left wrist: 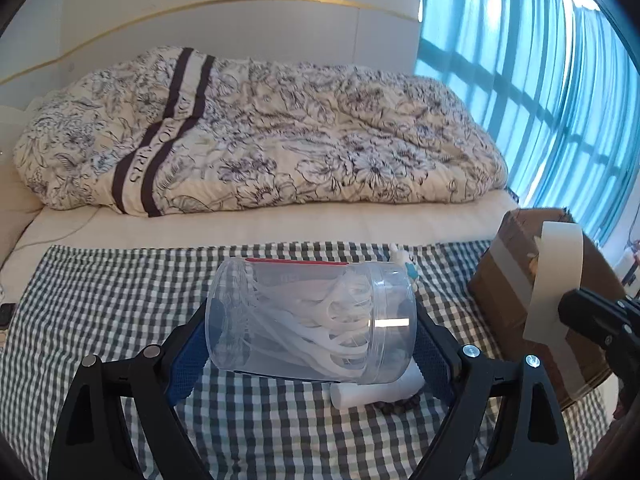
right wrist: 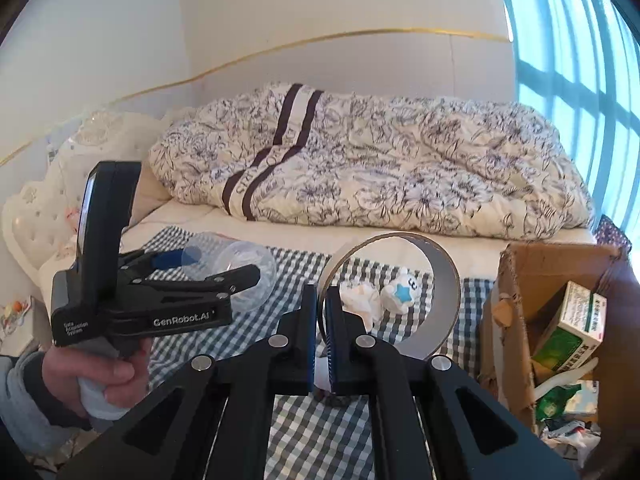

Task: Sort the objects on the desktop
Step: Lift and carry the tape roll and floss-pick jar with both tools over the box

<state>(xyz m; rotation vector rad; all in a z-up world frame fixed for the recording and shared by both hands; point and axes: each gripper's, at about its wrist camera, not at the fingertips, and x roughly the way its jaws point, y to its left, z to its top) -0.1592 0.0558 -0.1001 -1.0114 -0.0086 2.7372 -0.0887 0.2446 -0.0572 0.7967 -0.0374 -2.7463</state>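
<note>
The left hand-held gripper (left wrist: 312, 344) clamps a clear plastic jar (left wrist: 310, 320), lying sideways with white strips inside, above the checked cloth (left wrist: 120, 300). The right hand-held gripper (right wrist: 320, 336) pinches a tape roll (right wrist: 444, 280) beside the cardboard box (right wrist: 508, 320).

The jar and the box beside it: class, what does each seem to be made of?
Jar: clear, glossy plastic, probably; the white pieces inside show through and a highlight glints on it.
Box: brown corrugated cardboard, matte, with torn, ragged edges.
</note>
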